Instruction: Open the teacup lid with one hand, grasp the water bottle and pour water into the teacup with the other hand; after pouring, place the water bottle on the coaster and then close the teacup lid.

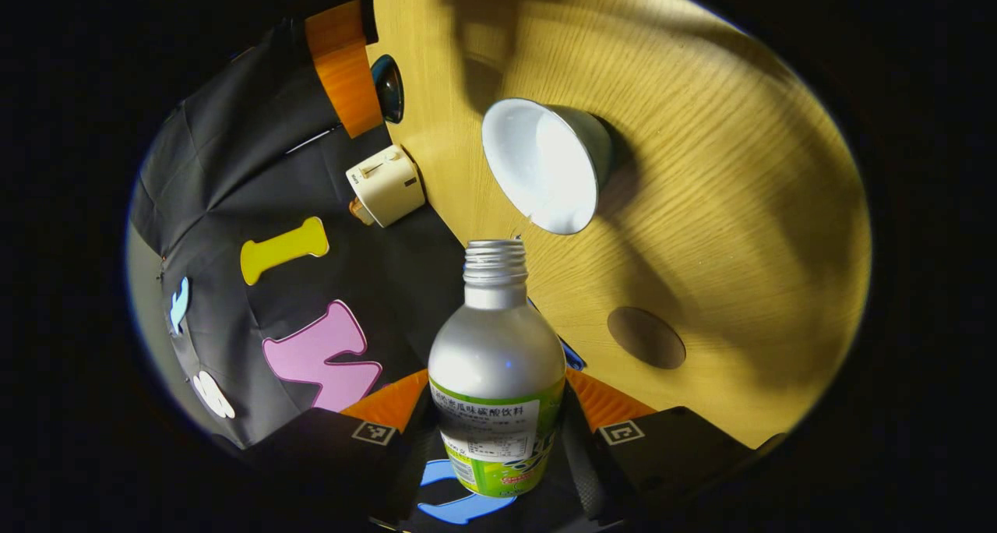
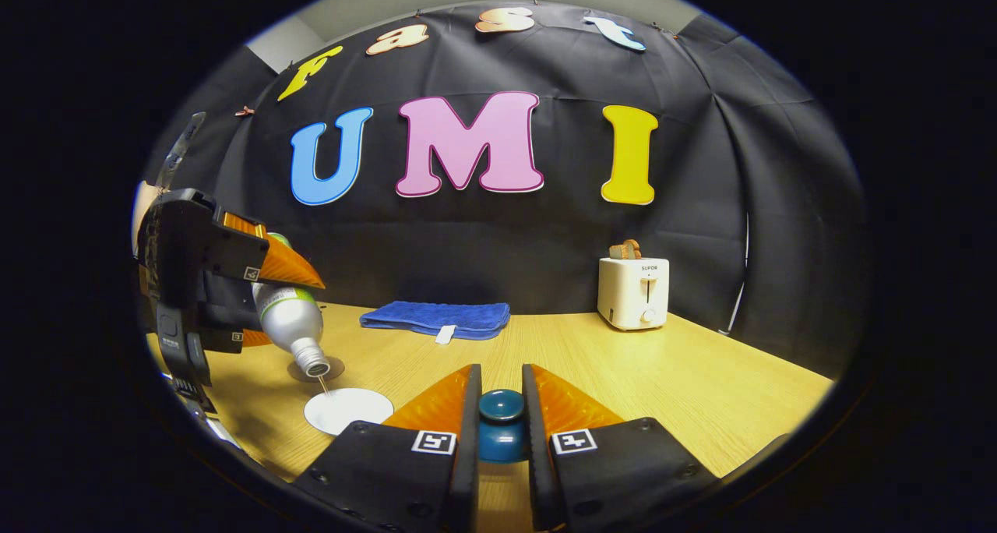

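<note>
The water bottle (image 2: 287, 315) tilts over the teacup (image 2: 348, 410); the coaster (image 2: 336, 370) lies just behind, the toaster (image 2: 633, 292) far right.

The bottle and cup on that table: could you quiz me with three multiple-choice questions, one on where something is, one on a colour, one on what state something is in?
1. Where does the toaster stand?
A. at the back of the table near the cloth wall
B. on the blue towel
C. beside the cup

2. What colour is the folded towel?
A. red
B. blue
C. white

3. How is the bottle held?
A. upright with a cap on
B. lying on the table
C. tilted, uncapped, mouth toward the cup

Answers: 1 A, it sits by the wall in the right gripper view. 2 B, it shows blue. 3 C, the left tool tips it, bare threads showing, a thin stream falling.
</note>
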Demonstrator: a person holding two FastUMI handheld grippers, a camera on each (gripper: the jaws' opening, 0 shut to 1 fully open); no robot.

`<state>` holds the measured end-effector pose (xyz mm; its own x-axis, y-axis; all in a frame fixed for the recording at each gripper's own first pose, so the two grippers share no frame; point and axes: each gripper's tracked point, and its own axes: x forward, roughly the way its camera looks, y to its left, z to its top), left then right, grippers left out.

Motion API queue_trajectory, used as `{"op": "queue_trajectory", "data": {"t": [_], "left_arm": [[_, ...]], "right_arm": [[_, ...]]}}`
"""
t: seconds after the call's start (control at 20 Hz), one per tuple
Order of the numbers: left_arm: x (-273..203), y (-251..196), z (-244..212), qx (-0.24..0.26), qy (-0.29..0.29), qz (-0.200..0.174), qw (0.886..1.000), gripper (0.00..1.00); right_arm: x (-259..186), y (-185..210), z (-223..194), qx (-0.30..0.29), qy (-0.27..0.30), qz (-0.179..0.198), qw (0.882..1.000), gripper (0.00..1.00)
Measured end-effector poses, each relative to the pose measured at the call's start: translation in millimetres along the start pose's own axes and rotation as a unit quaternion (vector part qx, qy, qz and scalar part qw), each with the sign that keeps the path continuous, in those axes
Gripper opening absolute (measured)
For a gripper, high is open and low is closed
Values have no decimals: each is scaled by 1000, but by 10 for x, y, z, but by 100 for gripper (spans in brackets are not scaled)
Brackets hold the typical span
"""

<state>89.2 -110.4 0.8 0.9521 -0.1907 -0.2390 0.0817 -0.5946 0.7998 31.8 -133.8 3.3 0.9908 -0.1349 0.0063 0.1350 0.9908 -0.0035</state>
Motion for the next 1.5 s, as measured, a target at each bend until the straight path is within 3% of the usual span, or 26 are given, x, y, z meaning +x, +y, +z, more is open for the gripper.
{"op": "queue_trajectory", "data": {"t": [1.5], "left_arm": [[-44,54,112,3,-23,11,1000,79]], "right_arm": [[5,-2,-1,0,0,0,1000,30]]}}
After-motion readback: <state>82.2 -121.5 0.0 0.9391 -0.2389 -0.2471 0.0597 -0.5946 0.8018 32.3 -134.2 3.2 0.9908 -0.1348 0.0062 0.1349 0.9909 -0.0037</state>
